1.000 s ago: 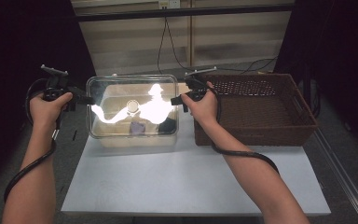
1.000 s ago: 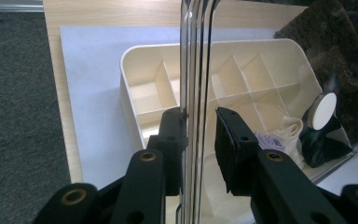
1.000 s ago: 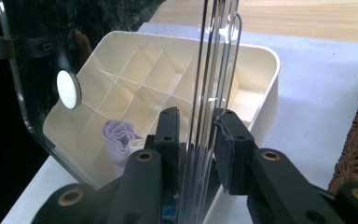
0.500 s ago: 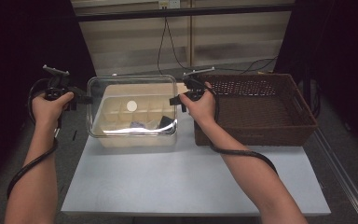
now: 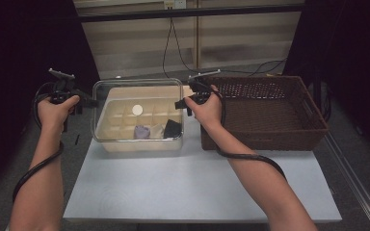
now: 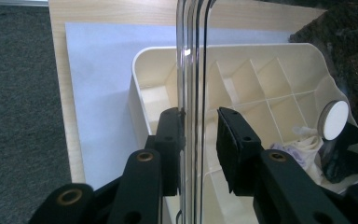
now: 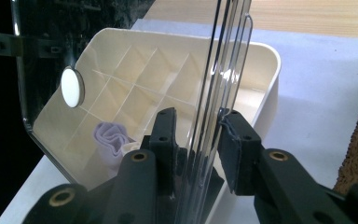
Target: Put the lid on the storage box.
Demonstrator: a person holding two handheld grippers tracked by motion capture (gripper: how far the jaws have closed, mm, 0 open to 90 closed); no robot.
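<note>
At the far left our left gripper had its jaws drawn narrow on the left rim of the clear lid. In the left gripper view one pad lay against the rim and the other stood just beside it, so we judged the hold a light one. The lid hung just above the cream divided box, which stood on the white table, and it covered nearly the whole box. A white round disc sat near the lid's middle. Through the lid we saw a lilac cloth and a dark cloth lying in the front compartments.

We took the lid for stiff, light plastic, smooth and likely slippery between hard pads. It looked prone to tilt if one side slackened. We judged its raised rim at the two short ends, opposite each other, the best place to pinch it.

Further right, our right gripper pinched the right rim in the same narrow way, with the rim between its jaws in the right gripper view. Beyond it the brown wicker basket stood just beside the box, seemingly with room for the lid.
</note>
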